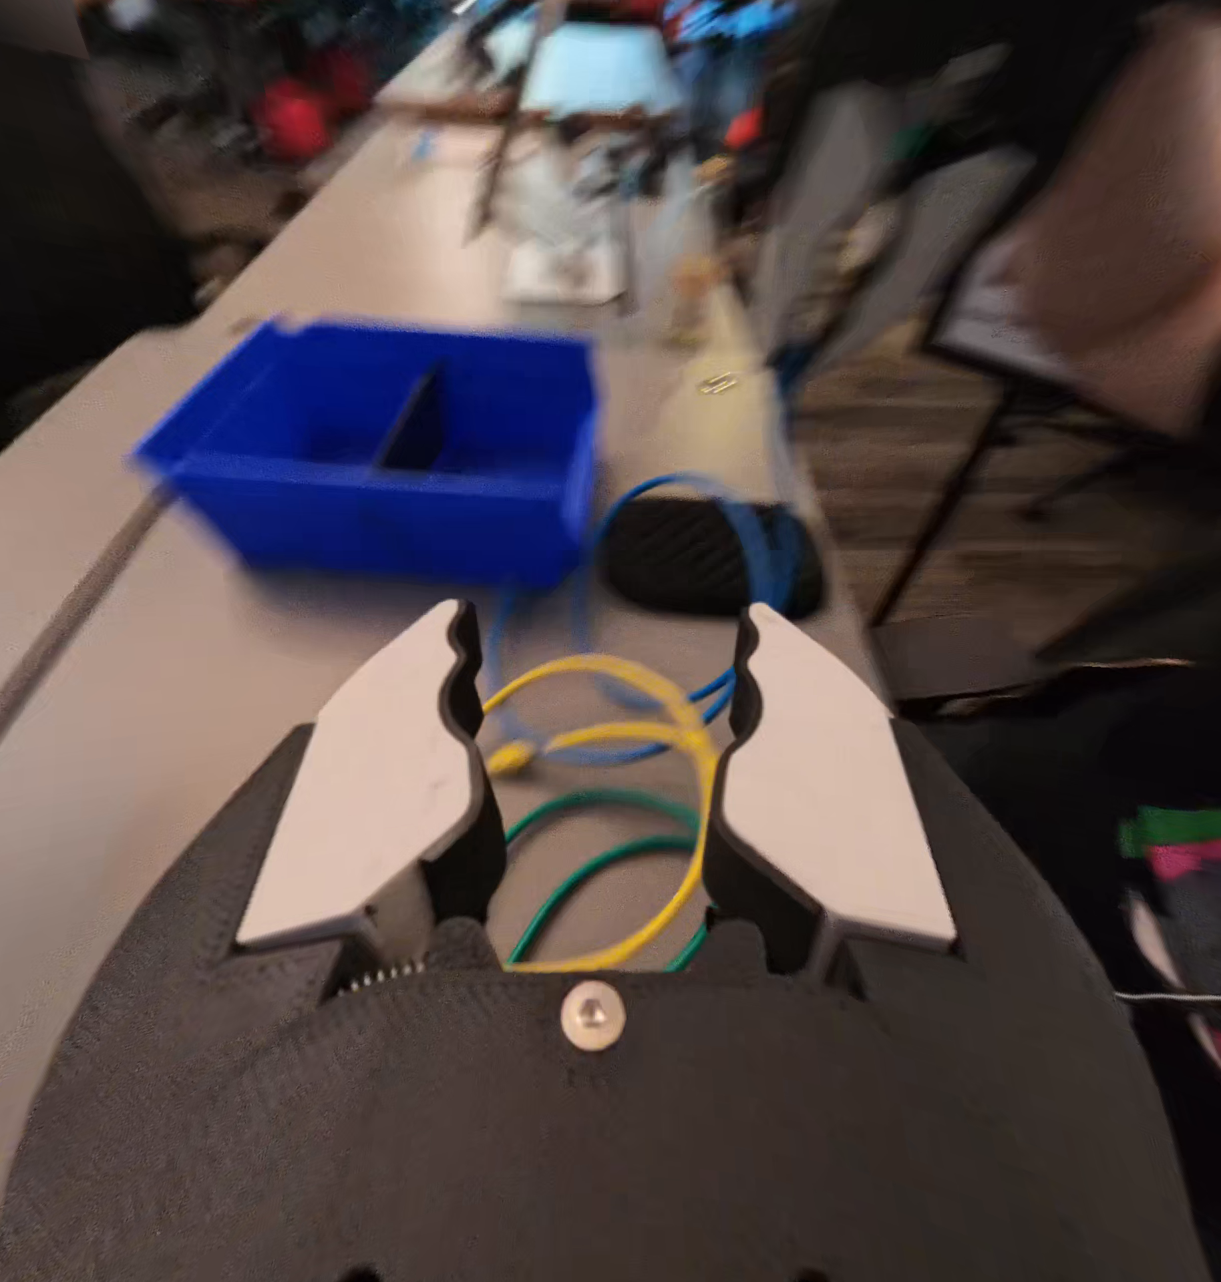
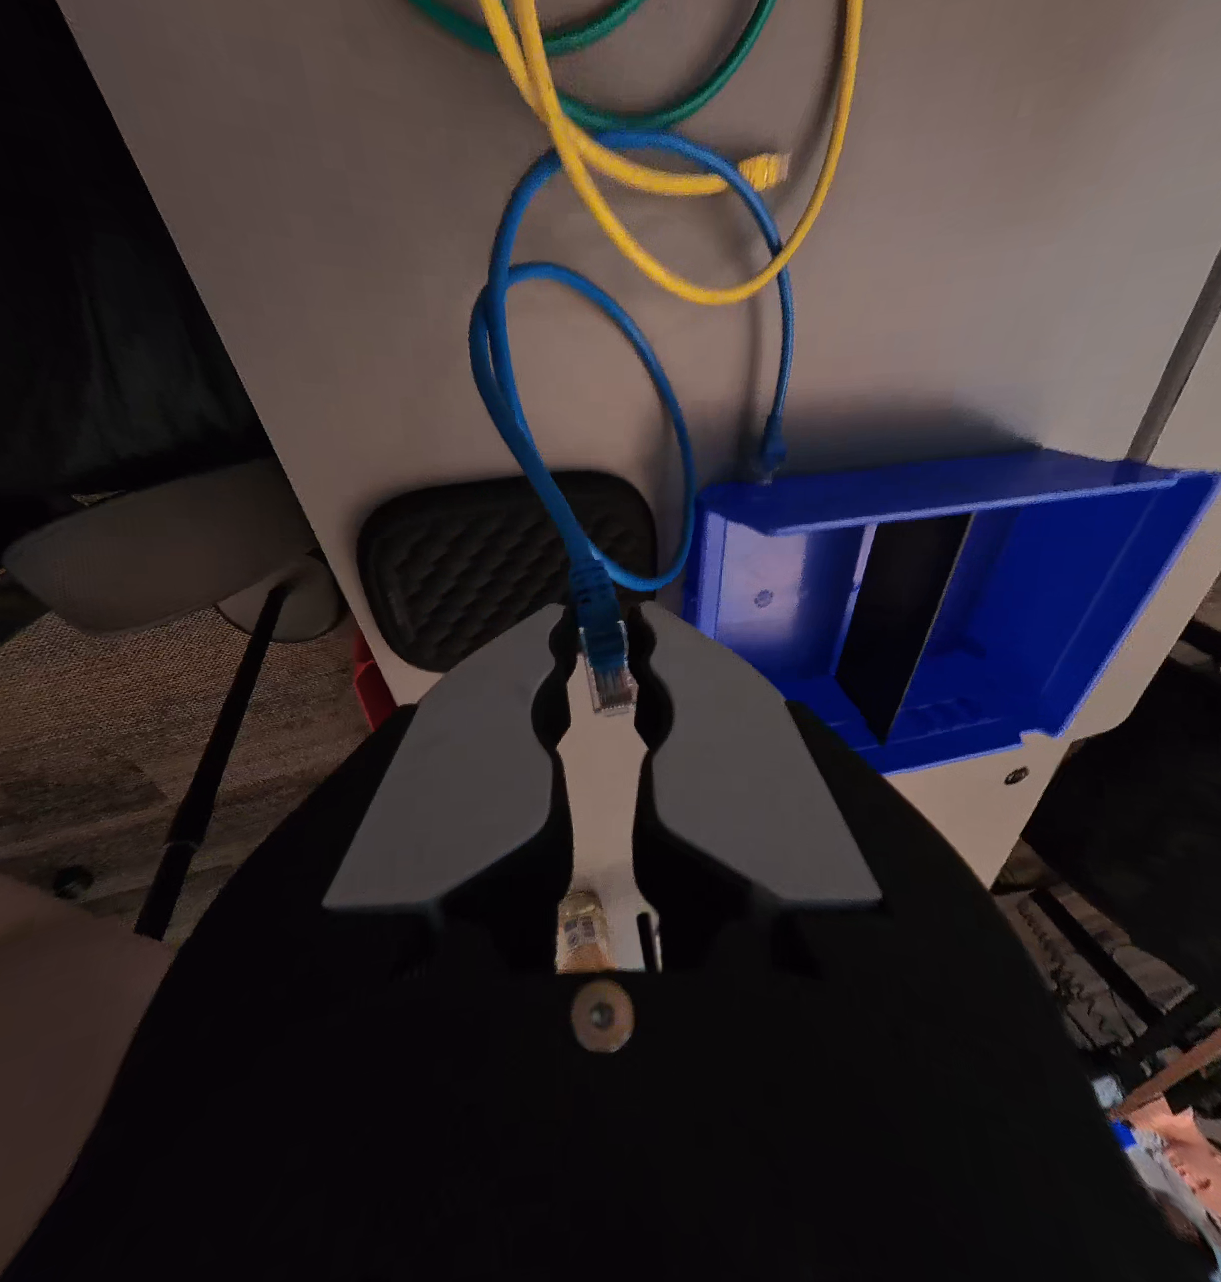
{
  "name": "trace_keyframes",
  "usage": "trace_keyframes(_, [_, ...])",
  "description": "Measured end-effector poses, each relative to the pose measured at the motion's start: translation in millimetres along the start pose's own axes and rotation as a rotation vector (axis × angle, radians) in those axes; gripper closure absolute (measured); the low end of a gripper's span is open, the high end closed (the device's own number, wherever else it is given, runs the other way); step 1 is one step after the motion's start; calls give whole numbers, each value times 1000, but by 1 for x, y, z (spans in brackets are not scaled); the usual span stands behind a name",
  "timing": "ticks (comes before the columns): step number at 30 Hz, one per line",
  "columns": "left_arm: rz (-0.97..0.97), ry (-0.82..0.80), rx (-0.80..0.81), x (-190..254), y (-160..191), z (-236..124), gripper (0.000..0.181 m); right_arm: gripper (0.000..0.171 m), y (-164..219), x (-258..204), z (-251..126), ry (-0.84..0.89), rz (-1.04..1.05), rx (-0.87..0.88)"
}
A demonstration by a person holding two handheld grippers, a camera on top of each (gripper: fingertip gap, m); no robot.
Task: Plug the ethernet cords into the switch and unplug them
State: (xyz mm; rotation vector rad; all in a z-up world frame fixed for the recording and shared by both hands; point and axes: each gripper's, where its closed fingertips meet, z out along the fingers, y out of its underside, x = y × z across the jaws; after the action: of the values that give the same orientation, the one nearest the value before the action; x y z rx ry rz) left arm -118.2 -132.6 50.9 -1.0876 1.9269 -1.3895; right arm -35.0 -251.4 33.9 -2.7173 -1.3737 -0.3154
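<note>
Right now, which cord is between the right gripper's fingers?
The blue cord: its plug sits between the right gripper fingertips. Yellow and green lie farther off.

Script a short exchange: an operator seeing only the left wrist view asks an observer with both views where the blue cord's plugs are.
Operator: Where does one end lie?
Observer: One blue plug sits between the right gripper's fingers, beside the black case.
Operator: Is it gripped?
Observer: Not visibly; a gap shows on each side.
Operator: And the other end?
Observer: The other plug lies by the blue bin's outer wall.
</note>
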Motion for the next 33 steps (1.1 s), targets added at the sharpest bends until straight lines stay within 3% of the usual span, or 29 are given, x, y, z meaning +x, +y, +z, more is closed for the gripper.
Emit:
trace_keyframes(4, [63, 89, -63, 34, -3, 62, 108, 155, -24, 17, -10, -33, -18, 57])
trace_keyframes(7, [-19, 138, -20, 37, -4, 89, 122, 156, -40, 27, -17, -46, -31, 109])
trace_keyframes(8, [-38, 145, -3, 34, -4, 94, 129, 156, -46, 29, -18, -55, -39, 134])
trace_keyframes(10, [-50, 197, 23, 36, -3, 95, 172, 155, -57, 38, -19, -28, -58, 185])
trace_keyframes(14, [-109, 163, 104, 17, -13, 80, 179, 147, -72, 67, -31, 156, 48, 390])
trace_keyframes(17, [-126, 140, 167, 9, -22, 66, 181, 139, -77, 77, -56, 333, 233, 756])
trace_keyframes(20, [-95, 59, 165, -2, -22, 59, 181, 116, -63, 69, -86, 555, 359, 1267])
trace_keyframes(22, [-101, 9, 222, -8, -32, 53, 181, 127, -50, 54, -90, 611, 443, 1587])
trace_keyframes(23, [-112, -17, 257, -11, -37, 49, 181, 129, -51, 49, -80, 581, 498, 1661])
trace_keyframes(26, [-120, -43, 331, -9, -53, 41, 181, 128, -79, 44, -31, 456, 588, 1584])
trace_keyframes(30, [-83, -96, 308, -2, -57, 42, 181, 130, -124, 38, -16, 263, 616, 1554])
trace_keyframes(33, [-92, -89, 318, 6, -63, 40, 181, 132, -131, 51, 11, 398, 642, 1311])
